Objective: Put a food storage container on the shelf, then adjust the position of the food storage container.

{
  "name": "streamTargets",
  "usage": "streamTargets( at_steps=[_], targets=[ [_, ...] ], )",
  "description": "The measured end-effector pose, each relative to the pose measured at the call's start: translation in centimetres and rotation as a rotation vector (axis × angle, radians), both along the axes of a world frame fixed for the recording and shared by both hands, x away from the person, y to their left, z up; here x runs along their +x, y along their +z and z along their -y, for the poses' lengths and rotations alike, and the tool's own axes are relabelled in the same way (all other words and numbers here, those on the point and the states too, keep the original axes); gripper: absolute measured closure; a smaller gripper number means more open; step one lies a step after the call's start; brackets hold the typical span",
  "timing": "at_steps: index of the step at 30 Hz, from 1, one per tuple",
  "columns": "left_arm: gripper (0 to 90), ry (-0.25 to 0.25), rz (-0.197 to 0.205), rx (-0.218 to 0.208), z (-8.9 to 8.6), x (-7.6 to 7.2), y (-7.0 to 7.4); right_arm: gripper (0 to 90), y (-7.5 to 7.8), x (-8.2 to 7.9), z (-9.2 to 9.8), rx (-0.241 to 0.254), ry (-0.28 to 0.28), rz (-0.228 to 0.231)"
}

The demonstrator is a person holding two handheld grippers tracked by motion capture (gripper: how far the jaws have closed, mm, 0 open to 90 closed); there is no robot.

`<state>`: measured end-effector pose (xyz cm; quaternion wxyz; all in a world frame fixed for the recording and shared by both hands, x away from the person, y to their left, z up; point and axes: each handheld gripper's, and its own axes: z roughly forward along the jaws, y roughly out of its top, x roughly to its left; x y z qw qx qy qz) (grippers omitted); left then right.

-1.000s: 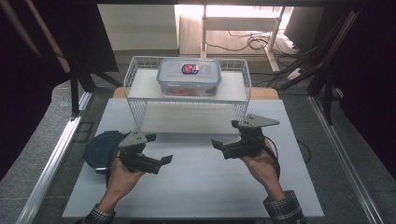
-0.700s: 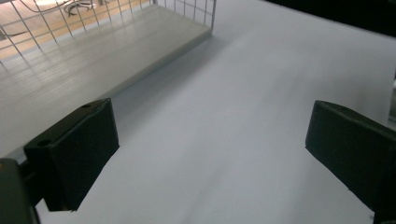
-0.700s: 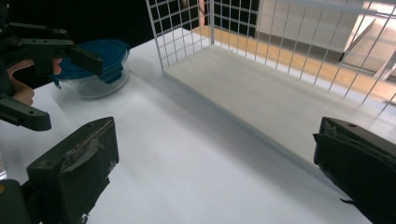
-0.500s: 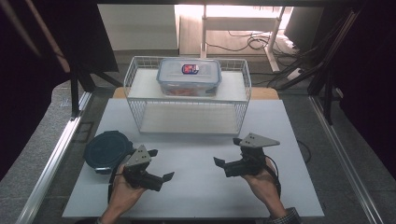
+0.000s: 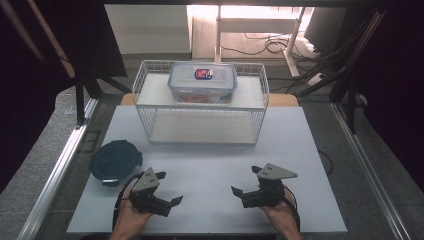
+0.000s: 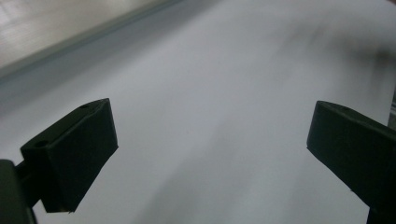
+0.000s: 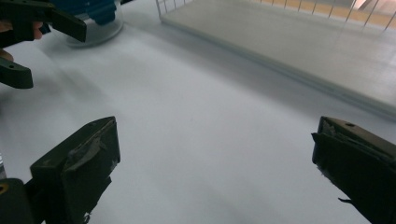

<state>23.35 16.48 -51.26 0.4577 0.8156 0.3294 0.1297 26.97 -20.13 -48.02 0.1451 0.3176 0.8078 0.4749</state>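
Both grippers are open and hold nothing: the left gripper (image 5: 168,189) is near the round container (image 5: 115,161), the right gripper (image 5: 245,181) over the white board (image 5: 210,165).

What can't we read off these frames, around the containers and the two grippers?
- Clear rectangular lidded plastic box on the white wire rack, high view: red contents and lid label too small to identify.
- Round dark-blue lidded container, high view: lid hides what is inside; in the right gripper view the top edge cuts it off.
- Left gripper, left gripper view: motion blur smears the white tabletop ahead.
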Motion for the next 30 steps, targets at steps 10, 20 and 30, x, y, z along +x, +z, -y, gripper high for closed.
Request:
streamTargets(
  at_steps=[10,20,30],
  targets=[
    [0.0,-0.026,-0.014,-0.023,-0.2,0.1,-0.2,0.7,-1.1,0.0,-0.2,-0.041,-0.001,-0.040],
    [25.3,0.072,0.002,-0.020,-3.1,1.3,2.6,1.9,-1.4,0.3,-0.1,-0.040,-0.012,-0.057],
    [76.6,0.328,-0.038,-0.070,-10.6,5.0,4.0,3.4,-1.5,0.3,-0.6,-0.070,-0.005,-0.064]
  ],
)
